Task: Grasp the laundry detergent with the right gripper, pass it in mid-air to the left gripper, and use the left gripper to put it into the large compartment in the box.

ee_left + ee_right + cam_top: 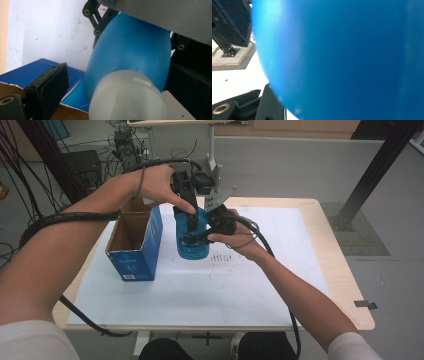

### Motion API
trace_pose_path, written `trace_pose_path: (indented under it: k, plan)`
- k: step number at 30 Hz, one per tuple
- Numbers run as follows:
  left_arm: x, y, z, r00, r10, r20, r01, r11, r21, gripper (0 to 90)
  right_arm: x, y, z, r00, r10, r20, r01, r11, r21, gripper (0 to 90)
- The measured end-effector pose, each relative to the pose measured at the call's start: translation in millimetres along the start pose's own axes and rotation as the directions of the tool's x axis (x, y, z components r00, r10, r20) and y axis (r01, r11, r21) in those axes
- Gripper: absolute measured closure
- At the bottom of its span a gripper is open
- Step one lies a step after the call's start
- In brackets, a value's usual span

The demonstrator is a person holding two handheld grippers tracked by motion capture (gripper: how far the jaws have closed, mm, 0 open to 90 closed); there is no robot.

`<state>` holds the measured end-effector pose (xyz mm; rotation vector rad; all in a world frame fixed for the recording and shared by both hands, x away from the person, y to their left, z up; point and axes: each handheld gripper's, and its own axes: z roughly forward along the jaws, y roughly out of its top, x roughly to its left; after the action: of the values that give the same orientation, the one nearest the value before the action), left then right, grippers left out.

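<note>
Blue bottle [192, 237] upright over the white sheet [280, 285] on the tabletop [345, 285], just right of an open blue carton [136, 245]; whether resting on the sheet or lifted clear of it, cannot tell.

Right gripper [212, 227] at the bottle's right side, jaws closed hard against the blue body and pinching it. In the right gripper view, bottle wall [342, 60] pressed right up to the camera, one black jaw at lower left partly behind it.

Left gripper [187, 202] coming down from above onto the bottle's upper part, hand [157, 185] wrapped round the gripper body. In the left gripper view, white cap [127, 97] and blue shoulder [130, 50] sitting between the two black jaws: left jaw standing clear of the bottle with a gap showing, right jaw close along the bottle's edge, contact there too dark to tell. Jaws spread wide, not clamped on the cap.

Carton open at the top, brown inside, its blue flank toward the bottle, near but apart in the high view. In the left gripper view, carton edge [37, 72] below and behind the left jaw. Black cables [65, 217] trailing along both forearms.
</note>
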<state>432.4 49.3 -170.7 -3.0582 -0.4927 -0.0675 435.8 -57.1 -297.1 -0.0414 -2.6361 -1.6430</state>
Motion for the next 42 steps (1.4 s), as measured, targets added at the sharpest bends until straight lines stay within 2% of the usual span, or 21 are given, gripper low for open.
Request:
trace_pose_path:
  k: [18, 34, 37, 42]
  plan:
    - [-1.3, -0.3, -1.5, 0.9999, 0.012, -0.005, -0.012, 0.9999, 0.002, 5.6, -0.1, 1.1, -2.4, 1.0000, 0.004, -0.001, -0.004, 1.000, -0.010, 44.3]
    - [-2.5, -1.6, 0.2, 0.9999, 0.016, -0.003, -0.016, 0.9999, 0.004, 6.1, 1.6, 2.5, -3.3, 0.9999, -0.011, 0.000, 0.011, 1.000, -0.007, 44.3]
    - [-3.1, -1.0, 0.2, 0.9998, 0.018, -0.006, -0.018, 0.9998, 0.001, 7.1, 2.7, 3.0, -3.7, 1.0000, -0.001, -0.006, 0.001, 1.000, -0.008, 44.3]
    - [-3.9, 0.9, -0.4, 0.9996, 0.027, -0.007, -0.027, 0.9996, 0.000, 10.0, 2.8, 4.1, -3.7, 0.9998, -0.019, 0.000, 0.019, 1.000, -0.013, 44.3]
